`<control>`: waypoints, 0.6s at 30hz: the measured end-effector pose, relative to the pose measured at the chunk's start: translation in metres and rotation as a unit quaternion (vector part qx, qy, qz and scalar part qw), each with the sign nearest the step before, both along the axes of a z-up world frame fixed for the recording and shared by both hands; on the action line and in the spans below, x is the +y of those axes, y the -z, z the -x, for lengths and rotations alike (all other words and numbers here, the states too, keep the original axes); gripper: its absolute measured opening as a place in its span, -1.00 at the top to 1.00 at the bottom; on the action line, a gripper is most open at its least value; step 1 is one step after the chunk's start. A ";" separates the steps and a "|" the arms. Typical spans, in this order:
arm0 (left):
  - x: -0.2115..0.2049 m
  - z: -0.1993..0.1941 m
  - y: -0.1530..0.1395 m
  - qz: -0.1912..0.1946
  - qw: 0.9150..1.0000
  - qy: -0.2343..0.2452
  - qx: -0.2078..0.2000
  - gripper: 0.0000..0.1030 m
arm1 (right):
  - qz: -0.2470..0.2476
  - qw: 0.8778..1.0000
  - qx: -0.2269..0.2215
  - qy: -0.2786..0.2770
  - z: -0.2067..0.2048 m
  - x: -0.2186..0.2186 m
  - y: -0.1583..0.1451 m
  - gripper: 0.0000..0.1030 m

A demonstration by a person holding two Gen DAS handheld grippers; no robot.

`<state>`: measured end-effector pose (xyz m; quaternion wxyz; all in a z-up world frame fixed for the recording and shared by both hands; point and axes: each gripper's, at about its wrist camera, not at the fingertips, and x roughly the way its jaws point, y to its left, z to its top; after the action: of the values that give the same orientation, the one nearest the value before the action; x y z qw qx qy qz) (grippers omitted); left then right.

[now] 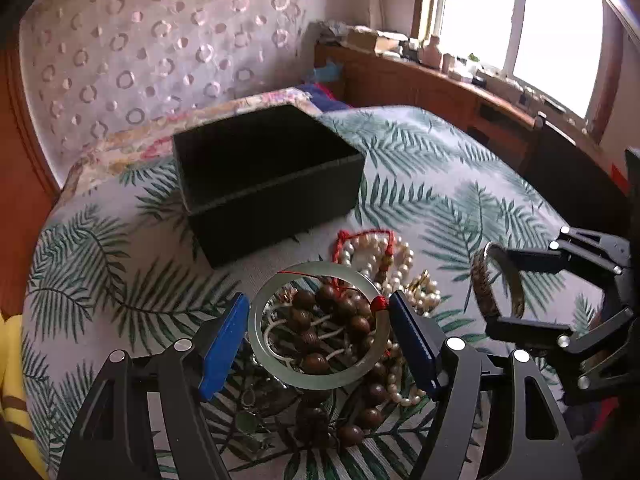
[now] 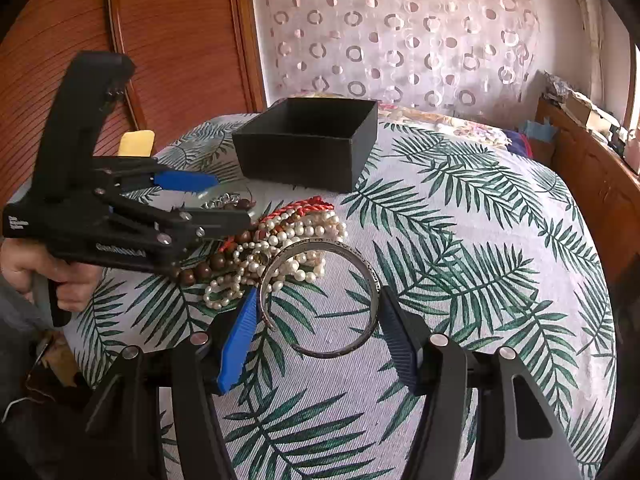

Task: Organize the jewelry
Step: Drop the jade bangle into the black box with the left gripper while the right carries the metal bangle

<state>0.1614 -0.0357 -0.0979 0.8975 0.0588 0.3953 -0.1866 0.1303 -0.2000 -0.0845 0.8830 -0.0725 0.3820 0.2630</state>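
Jade bangle (image 1: 318,326) clamped in left gripper (image 1: 320,334) jaws, silver bangle (image 2: 322,300) in right gripper (image 2: 318,330) jaws.

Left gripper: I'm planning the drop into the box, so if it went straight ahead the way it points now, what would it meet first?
Probably the black box. The left gripper, jaws closed on the jade bangle, points at its near wall, though depth is uncertain.
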 end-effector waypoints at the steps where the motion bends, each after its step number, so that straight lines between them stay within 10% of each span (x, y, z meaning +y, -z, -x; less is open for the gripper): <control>1: 0.001 0.001 -0.004 0.004 1.000 -0.001 -0.005 -0.34 | 0.000 1.000 -0.001 0.000 0.000 0.000 -0.001 -0.21; 18: 0.003 -0.045 -0.048 0.016 0.998 -0.035 -0.054 -0.34 | 0.012 0.999 -0.047 0.001 -0.037 0.004 -0.033 -0.21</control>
<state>0.2061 -0.0331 -0.0501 0.9245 0.0402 0.3446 -0.1578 0.1676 -0.1962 -0.0517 0.8993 -0.0953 0.3434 0.2535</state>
